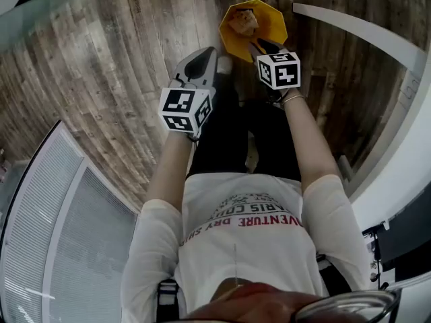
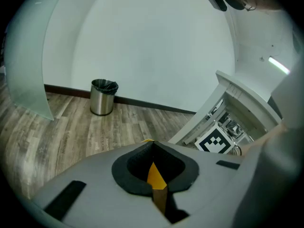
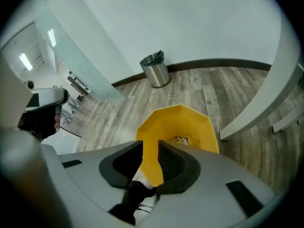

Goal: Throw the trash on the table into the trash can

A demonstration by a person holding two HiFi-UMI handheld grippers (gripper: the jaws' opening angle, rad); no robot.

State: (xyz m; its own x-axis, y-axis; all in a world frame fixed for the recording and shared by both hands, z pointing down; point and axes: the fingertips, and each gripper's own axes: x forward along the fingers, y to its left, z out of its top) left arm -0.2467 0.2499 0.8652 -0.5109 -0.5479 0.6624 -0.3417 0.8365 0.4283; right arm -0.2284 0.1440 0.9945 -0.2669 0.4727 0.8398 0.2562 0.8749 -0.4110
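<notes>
A yellow trash can (image 1: 268, 23) stands on the wood floor in front of the person's feet, with a crumpled piece of brownish trash (image 1: 243, 24) lying inside it. My right gripper (image 1: 260, 46) hangs just over the can's near rim, jaws apart with nothing between them. In the right gripper view the yellow can (image 3: 190, 122) shows through the gap of the right gripper (image 3: 149, 145), and a bit of the trash (image 3: 180, 140) peeks out inside. My left gripper (image 1: 204, 60) is held left of the can, shut and empty. Its closed tips show in the left gripper view (image 2: 152, 144).
A steel bin (image 2: 103, 97) with a black liner stands by the far wall, also the steel bin (image 3: 156, 69) in the right gripper view. The white curved table edge (image 1: 377, 29) runs along the right. A glass panel (image 1: 40, 12) stands at the left, a white ribbed floor panel (image 1: 54, 214) below it.
</notes>
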